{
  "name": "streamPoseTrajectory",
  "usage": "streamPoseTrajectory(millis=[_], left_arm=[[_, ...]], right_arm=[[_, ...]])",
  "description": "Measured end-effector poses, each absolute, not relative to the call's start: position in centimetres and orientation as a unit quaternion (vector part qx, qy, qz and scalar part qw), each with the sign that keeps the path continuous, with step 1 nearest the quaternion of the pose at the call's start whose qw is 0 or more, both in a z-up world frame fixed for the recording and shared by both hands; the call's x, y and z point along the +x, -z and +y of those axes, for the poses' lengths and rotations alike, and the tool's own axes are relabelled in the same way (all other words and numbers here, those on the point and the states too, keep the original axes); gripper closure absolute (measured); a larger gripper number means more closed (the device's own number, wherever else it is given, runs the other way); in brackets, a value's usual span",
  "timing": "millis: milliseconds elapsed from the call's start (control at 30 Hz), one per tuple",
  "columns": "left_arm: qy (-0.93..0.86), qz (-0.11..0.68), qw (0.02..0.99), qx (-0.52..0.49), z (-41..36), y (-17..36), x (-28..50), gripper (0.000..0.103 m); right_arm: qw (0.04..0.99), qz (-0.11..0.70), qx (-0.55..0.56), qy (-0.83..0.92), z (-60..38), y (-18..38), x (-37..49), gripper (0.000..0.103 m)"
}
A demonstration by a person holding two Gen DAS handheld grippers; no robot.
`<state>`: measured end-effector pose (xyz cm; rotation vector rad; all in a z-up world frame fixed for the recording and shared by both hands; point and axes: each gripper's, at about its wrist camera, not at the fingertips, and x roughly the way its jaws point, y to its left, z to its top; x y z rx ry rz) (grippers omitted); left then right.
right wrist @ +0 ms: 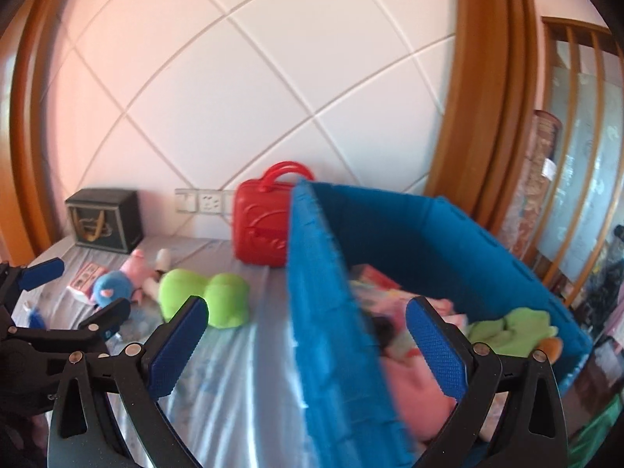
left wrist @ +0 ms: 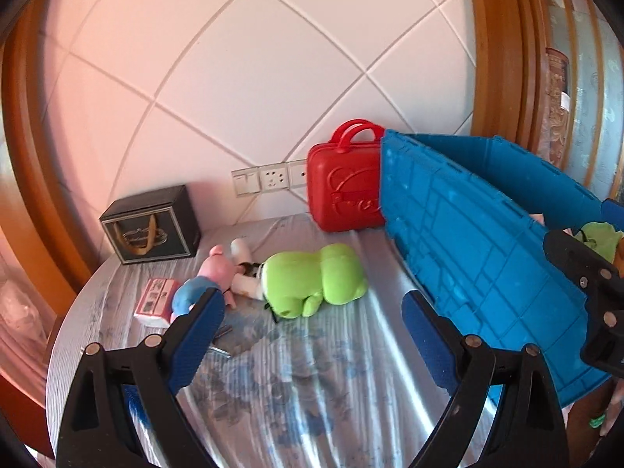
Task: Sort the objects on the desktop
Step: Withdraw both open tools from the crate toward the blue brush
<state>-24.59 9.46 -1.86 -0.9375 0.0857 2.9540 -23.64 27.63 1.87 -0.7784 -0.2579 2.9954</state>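
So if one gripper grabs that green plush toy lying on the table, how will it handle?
The green plush toy looks soft and stuffed, so it will probably squash between the pads and sag. It is likely light for its bulk. Lying slumped on the glossy tablecloth, it would probably slide rather than roll if pushed.

No wording can be read anywhere. The red case [left wrist: 343,191] bears a raised emblem with lettering too soft to make out, the dark box [left wrist: 152,226] carries a gold ornament (perhaps a logo), and the small pink-and-white pack [left wrist: 155,301] shows only blurred print.
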Motion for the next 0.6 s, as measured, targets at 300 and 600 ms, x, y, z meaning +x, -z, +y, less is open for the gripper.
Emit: streamPoseTrajectory(millis=[300,600], left_arm=[[-0.932,-0.008,-0.068,-0.357,-2.6,6.7,-23.2,0.01],[-0.894,-0.064,-0.164,-0.412,-13.4,12.2,-21.5,0.01]], right_arm=[[-0.073,-0.108,-0.309,-0.942,16.9,4.4,-26.1,0.0],[-0.163,-0.123,-0.359,-0.911,7.3,10.1,-29.0,0.0]])
